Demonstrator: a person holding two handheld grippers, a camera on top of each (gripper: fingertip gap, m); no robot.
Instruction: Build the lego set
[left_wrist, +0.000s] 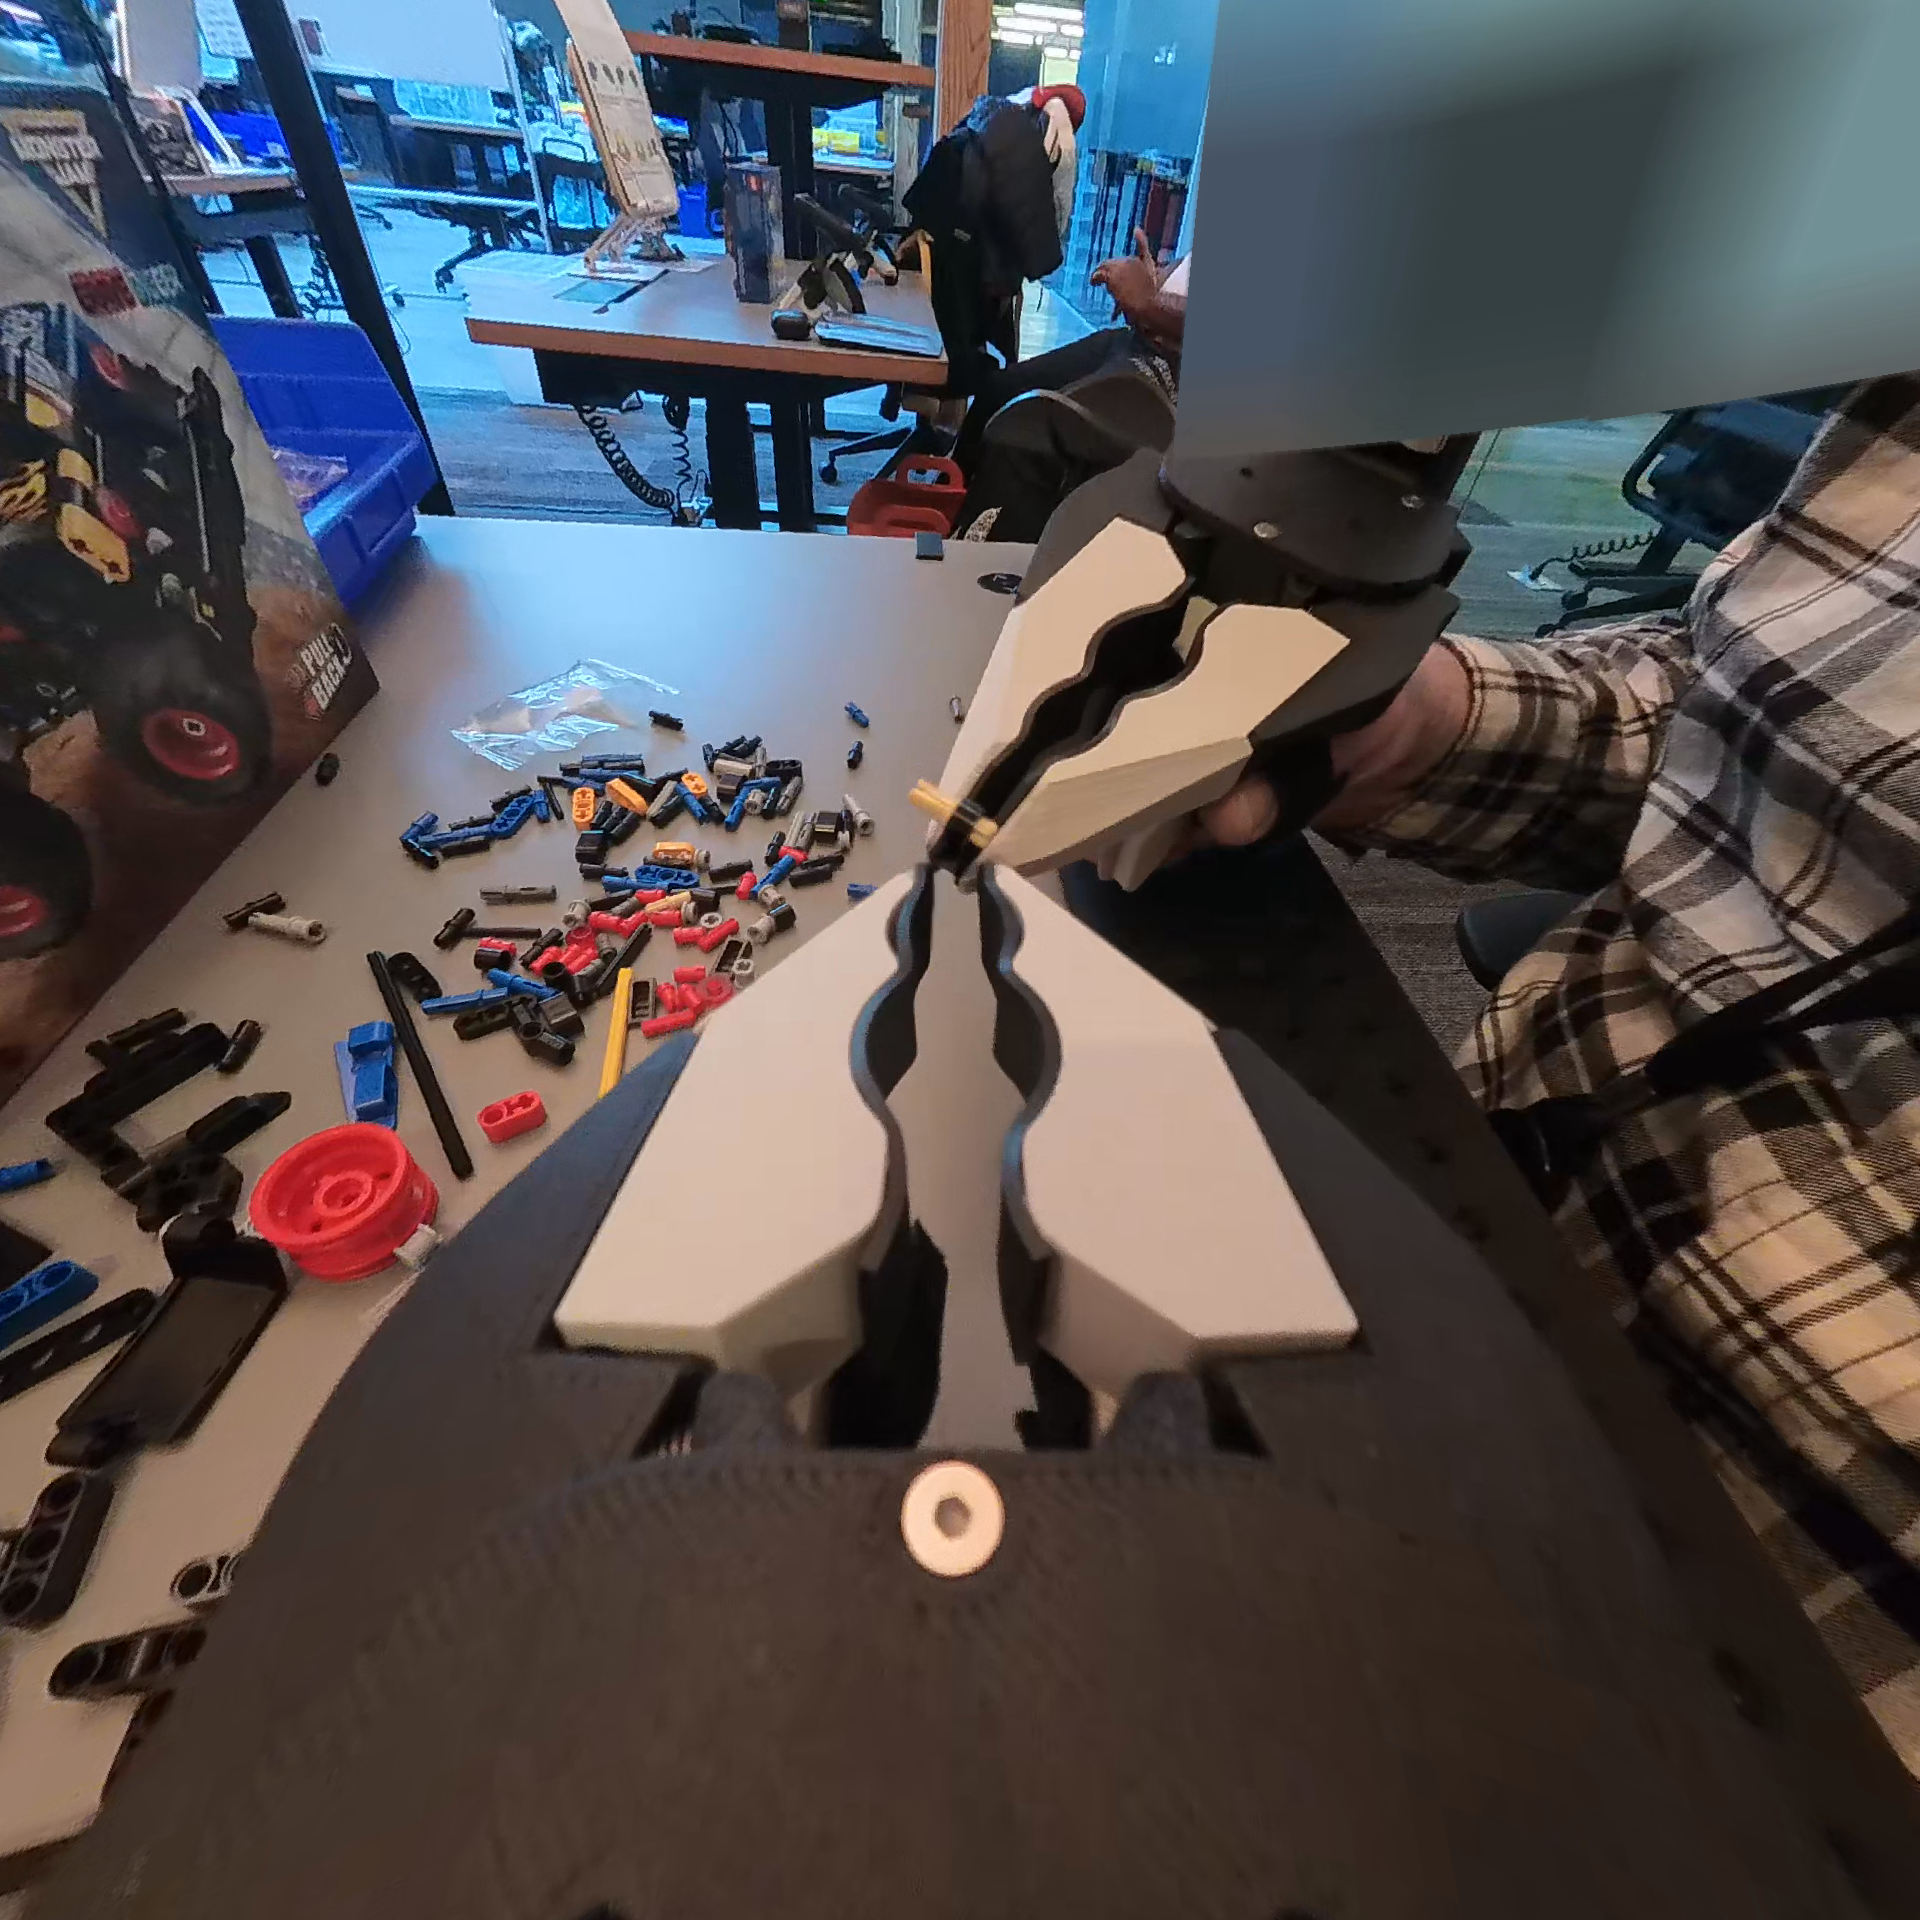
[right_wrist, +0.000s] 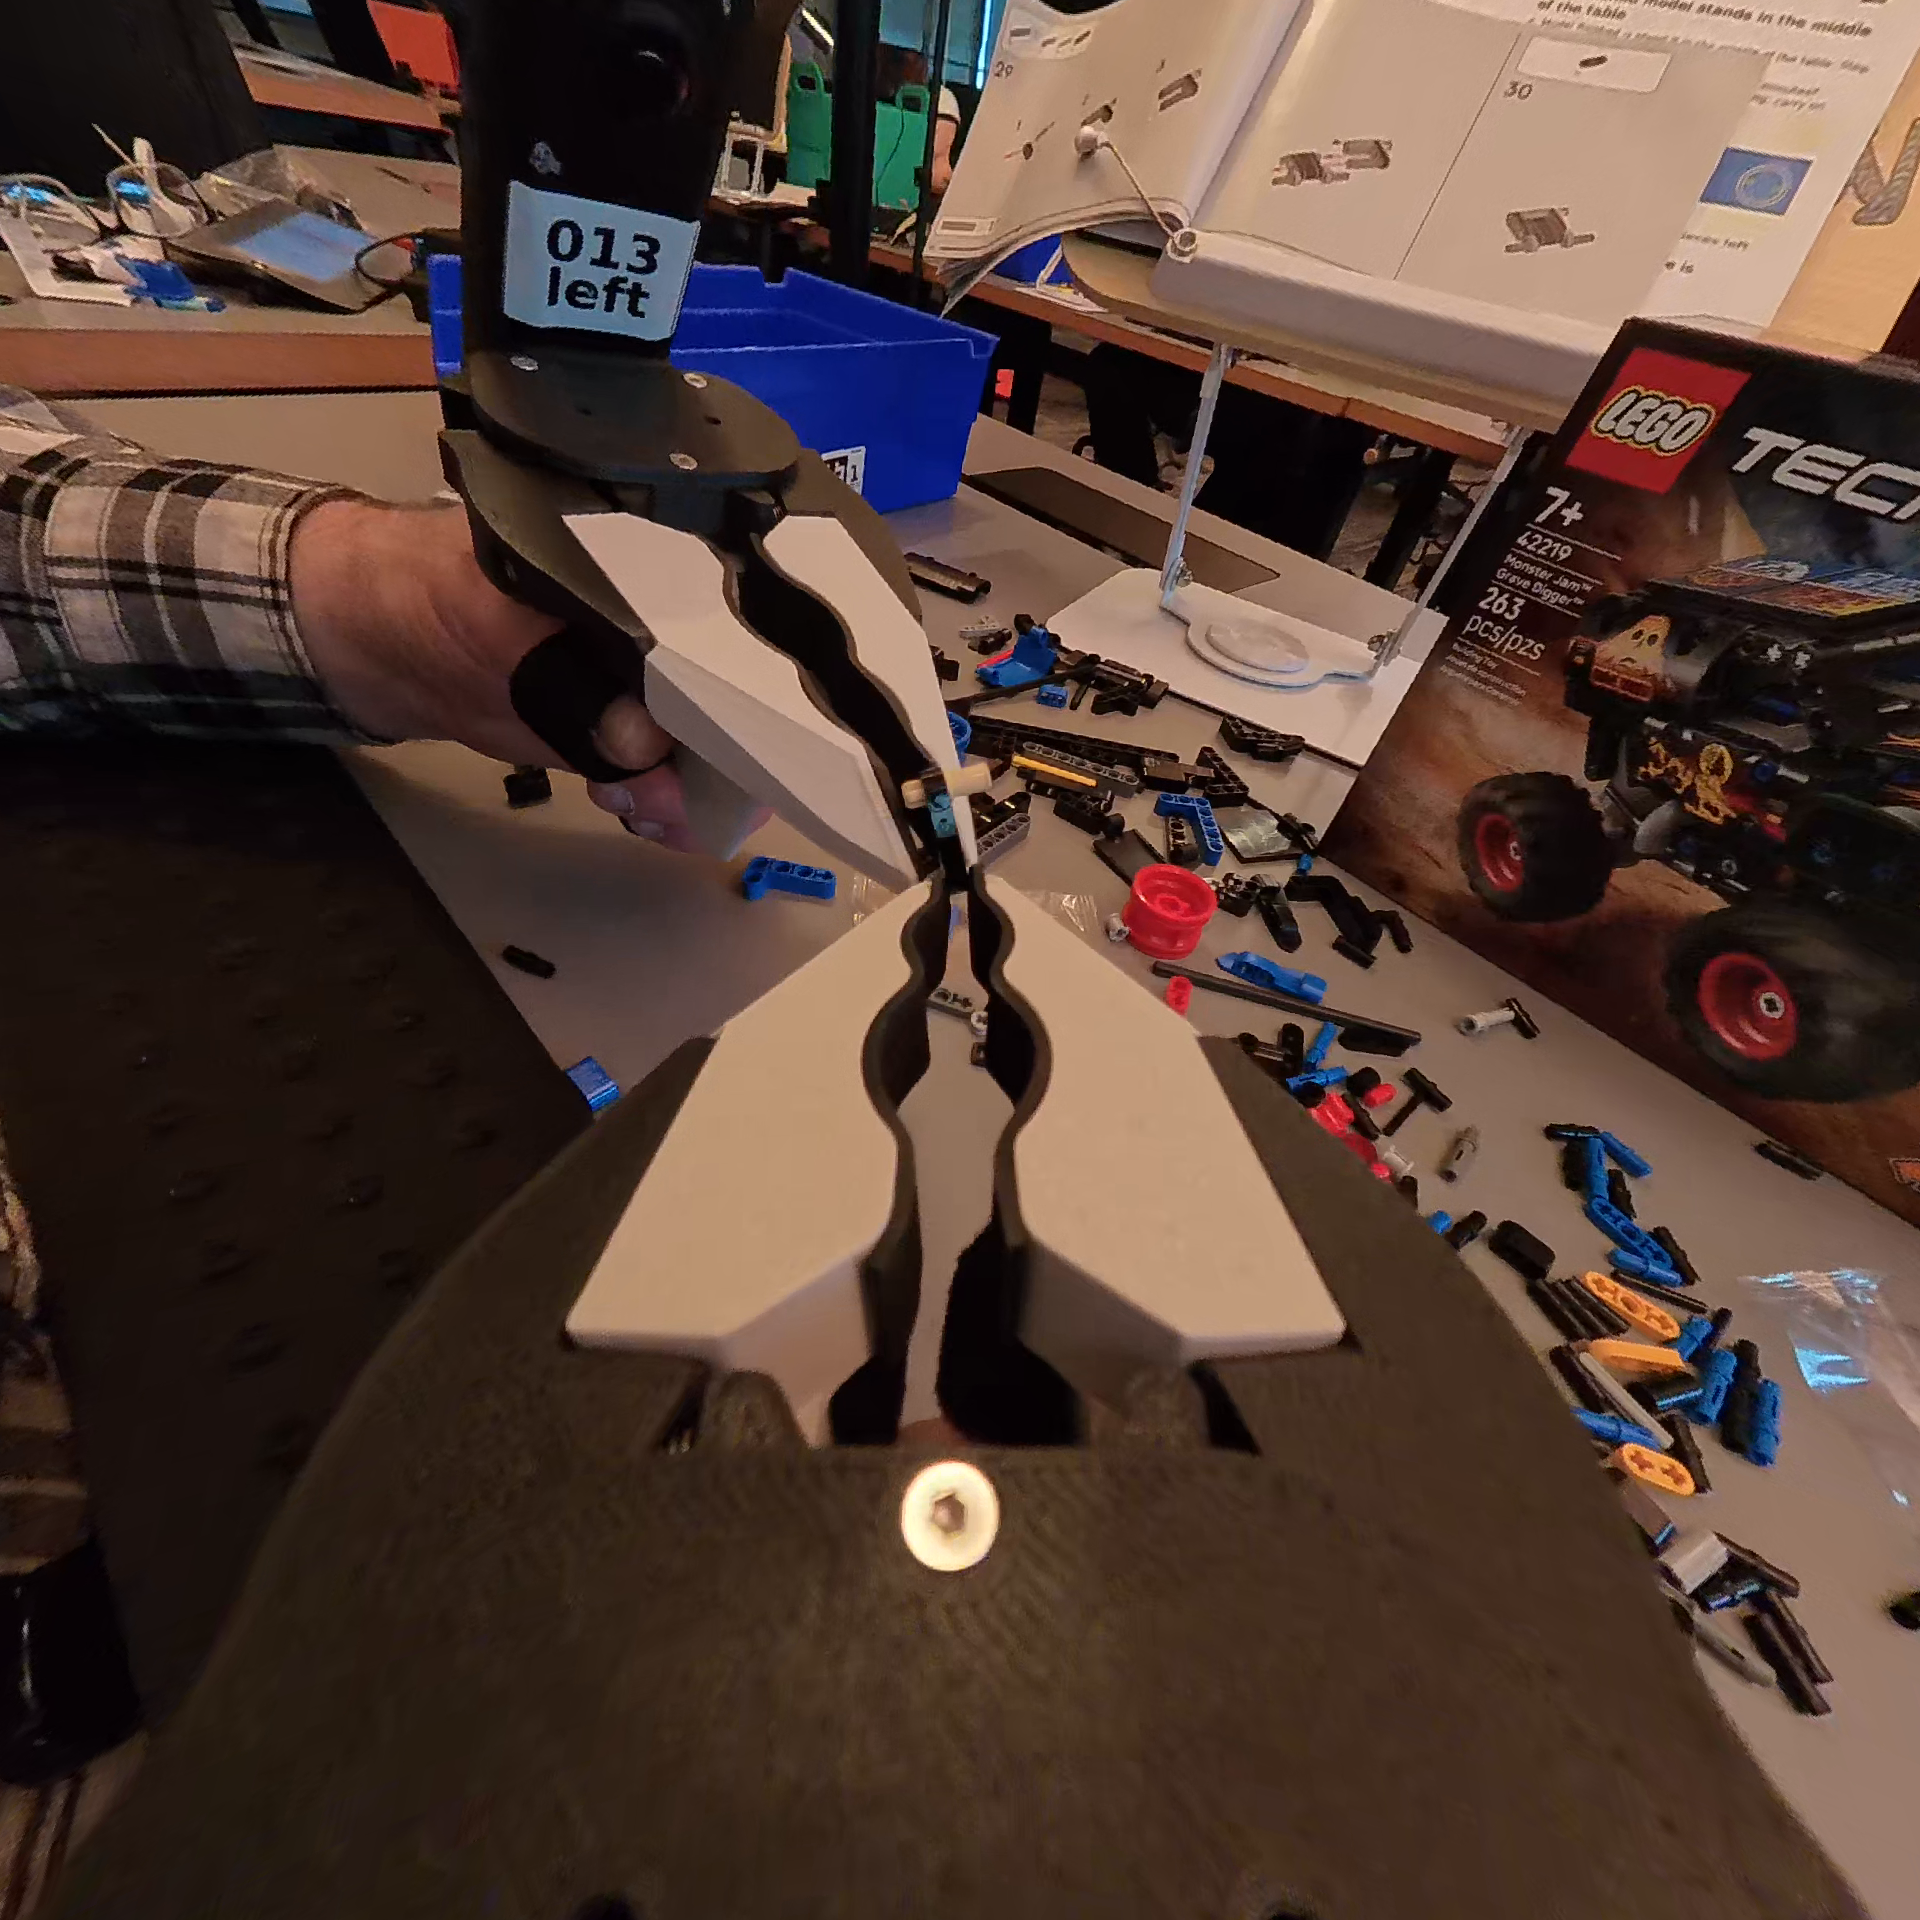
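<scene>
Two white-fingered, black-bodied grippers meet tip to tip over a grey table (left_wrist: 644, 592). Left wrist view: the left gripper (left_wrist: 954, 878) has its jaws nearly closed at the tips; whether they grip anything cannot be told, as the tips are hidden against the other tool. Opposite, the right gripper (left_wrist: 961, 821), held by a hand (left_wrist: 1382, 727) in a plaid sleeve, pinches a small pin assembly (left_wrist: 951, 812), a tan axle passing through a black collar. To the left lies a loose heap of small pieces (left_wrist: 644, 883) in black, blue, red and orange; their count cannot be told. One red wheel hub (left_wrist: 341, 1200) sits near left, one yellow rod (left_wrist: 615, 1029) beside the heap, one clear plastic bag (left_wrist: 561, 712) beyond it. One printed set box (left_wrist: 135, 623) stands at far left, with one blue bin (left_wrist: 322, 436) behind it.

Right wrist view: the right gripper (right_wrist: 961, 883) shows jaws pressed close at the tips. The left gripper (right_wrist: 940, 831), held by a second hand (right_wrist: 436, 634), reaches in from upper left, and the pin assembly (right_wrist: 940, 795) appears at its tips as a cream axle crossing a black and blue stem; which tool holds it cannot be settled here. One red wheel hub (right_wrist: 1169, 909) lies right of the tips, the set box (right_wrist: 1683, 727) stands far right, and one open instruction booklet (right_wrist: 1351, 156) rests on a white stand (right_wrist: 1236, 634) behind.
</scene>
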